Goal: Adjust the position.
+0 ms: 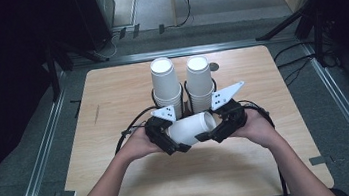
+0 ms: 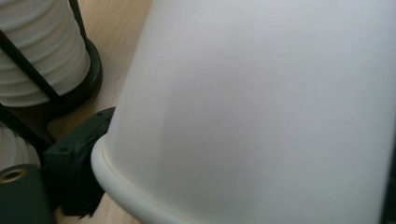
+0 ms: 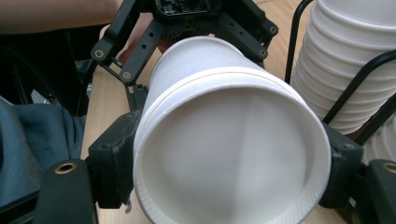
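Observation:
A white paper cup [image 1: 194, 127] lies on its side in the air just above the wooden table [image 1: 112, 100], held between both grippers. My left gripper [image 1: 180, 145] is shut on its closed end, and the cup's wall [image 2: 261, 107] sits very close in the left gripper view. My right gripper [image 1: 208, 135] is shut on the open rim, with one black jaw on each side of the cup mouth [image 3: 229, 163]. A thin line just behind the rim suggests a second cup nested inside. The left gripper [image 3: 187, 18] shows at the cup's far end.
Two tall stacks of white cups [image 1: 166, 84] [image 1: 199, 80] stand upside down in black wire holders just behind the grippers, and one cup stack [image 3: 355, 70] is close on the right. A person's forearms come in from the bottom edge. Dark stands flank the table.

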Action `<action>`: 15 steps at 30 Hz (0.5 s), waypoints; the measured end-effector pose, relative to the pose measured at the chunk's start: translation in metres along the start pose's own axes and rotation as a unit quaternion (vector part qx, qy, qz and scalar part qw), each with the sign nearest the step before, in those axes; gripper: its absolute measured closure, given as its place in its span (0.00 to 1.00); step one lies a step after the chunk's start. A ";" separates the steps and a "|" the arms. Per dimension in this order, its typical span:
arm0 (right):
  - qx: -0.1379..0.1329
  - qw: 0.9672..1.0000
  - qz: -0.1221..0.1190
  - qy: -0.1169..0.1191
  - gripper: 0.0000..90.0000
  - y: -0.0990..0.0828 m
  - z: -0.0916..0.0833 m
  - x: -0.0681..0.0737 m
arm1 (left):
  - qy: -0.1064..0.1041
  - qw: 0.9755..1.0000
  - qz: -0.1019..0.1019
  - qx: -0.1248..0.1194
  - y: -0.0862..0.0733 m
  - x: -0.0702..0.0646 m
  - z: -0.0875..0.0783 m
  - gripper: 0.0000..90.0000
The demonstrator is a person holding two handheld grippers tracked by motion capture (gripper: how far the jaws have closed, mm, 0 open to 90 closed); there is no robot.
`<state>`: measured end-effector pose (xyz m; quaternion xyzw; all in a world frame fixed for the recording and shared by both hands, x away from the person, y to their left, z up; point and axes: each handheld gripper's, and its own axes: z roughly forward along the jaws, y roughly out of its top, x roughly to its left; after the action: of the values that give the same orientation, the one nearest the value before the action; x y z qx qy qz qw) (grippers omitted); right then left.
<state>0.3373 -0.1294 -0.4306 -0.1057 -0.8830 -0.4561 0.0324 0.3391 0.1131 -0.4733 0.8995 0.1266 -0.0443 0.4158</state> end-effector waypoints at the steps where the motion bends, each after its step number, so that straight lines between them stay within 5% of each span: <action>1: -0.003 1.000 0.001 0.002 0.27 0.000 -0.001 0.000 | -0.001 1.000 -0.001 -0.001 0.000 0.000 0.000 0.07; 11: 0.000 1.000 0.004 0.011 0.26 -0.002 0.001 -0.002 | 0.004 1.000 0.004 0.011 0.001 -0.002 -0.005 0.11; 15: 0.008 1.000 -0.006 0.004 0.15 -0.001 0.002 0.002 | 0.007 1.000 -0.005 0.009 0.000 -0.001 -0.009 0.12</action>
<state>0.3354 -0.1275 -0.4322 -0.0981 -0.8873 -0.4493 0.0337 0.3379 0.1198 -0.4666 0.9028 0.1336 -0.0417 0.4067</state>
